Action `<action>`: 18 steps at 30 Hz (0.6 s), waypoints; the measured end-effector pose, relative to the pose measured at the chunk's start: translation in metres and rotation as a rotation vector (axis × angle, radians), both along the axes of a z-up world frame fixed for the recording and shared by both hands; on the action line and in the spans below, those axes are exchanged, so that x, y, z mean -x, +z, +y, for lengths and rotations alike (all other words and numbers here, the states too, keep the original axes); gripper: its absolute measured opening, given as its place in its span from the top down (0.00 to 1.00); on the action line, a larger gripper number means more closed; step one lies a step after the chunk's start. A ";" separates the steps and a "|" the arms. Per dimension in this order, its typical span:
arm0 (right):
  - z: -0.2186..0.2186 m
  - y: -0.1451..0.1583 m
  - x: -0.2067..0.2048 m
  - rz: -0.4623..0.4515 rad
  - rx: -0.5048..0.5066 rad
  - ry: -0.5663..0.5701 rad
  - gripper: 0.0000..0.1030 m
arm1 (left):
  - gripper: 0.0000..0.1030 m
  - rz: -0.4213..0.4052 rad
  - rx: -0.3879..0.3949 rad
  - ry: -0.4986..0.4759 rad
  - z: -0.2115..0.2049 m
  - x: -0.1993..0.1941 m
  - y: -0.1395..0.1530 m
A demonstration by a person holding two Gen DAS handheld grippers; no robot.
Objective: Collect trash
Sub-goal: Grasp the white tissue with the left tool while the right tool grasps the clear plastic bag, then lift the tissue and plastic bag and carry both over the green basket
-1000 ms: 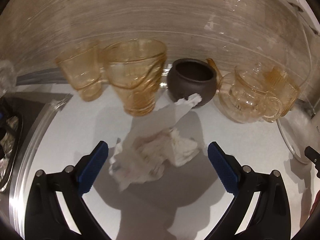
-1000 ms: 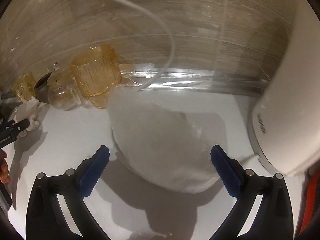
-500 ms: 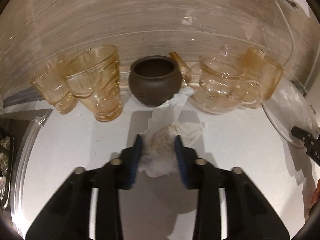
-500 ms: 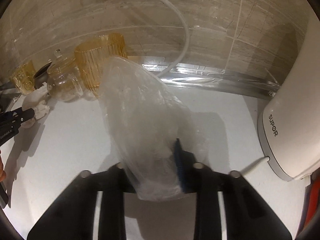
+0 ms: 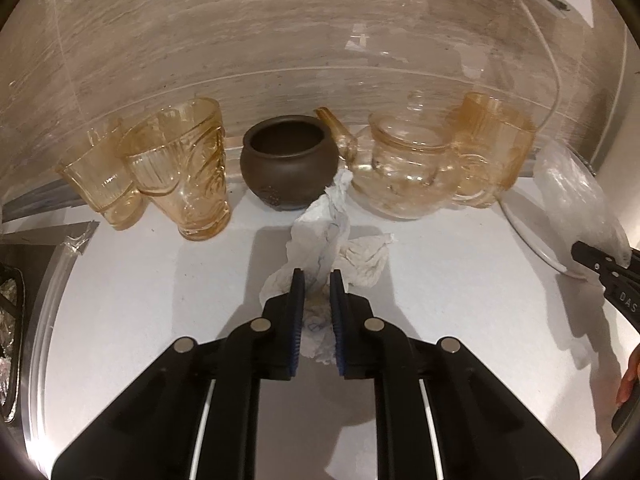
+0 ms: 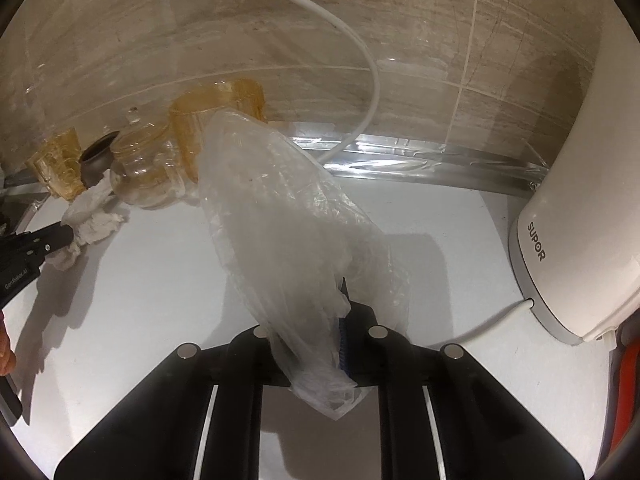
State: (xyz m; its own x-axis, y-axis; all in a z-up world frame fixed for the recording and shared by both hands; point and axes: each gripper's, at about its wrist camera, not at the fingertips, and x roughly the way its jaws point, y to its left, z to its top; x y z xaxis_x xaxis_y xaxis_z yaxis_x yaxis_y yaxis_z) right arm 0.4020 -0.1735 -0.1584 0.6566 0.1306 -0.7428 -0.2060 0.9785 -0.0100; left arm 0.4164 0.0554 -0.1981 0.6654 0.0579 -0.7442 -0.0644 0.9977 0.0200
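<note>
Trash, two items — my left hand-held gripper (image 5: 316, 280) has just closed on crumpled tissue (image 5: 332, 240); right hand-held gripper (image 6: 320, 320) has just clamped plastic bag (image 6: 288, 208) — both ready to lift off bench (image 5: 460, 300).

Crumpled white tissue (image 5: 320, 236); clear plastic bag (image 6: 288, 224)

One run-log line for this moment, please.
left hand-held gripper: shut on crumpled tissue | right hand-held gripper: shut on clear plastic bag | both on counter

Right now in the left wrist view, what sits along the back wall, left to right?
Small amber glass → tall amber glass → dark clay pot → clear glass teapot → amber mug → clear plastic bag.
</note>
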 end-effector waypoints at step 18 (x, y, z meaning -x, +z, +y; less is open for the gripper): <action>0.033 0.052 0.084 -0.069 -0.008 0.086 0.86 | 0.88 -0.016 0.024 -0.100 -0.035 0.074 0.031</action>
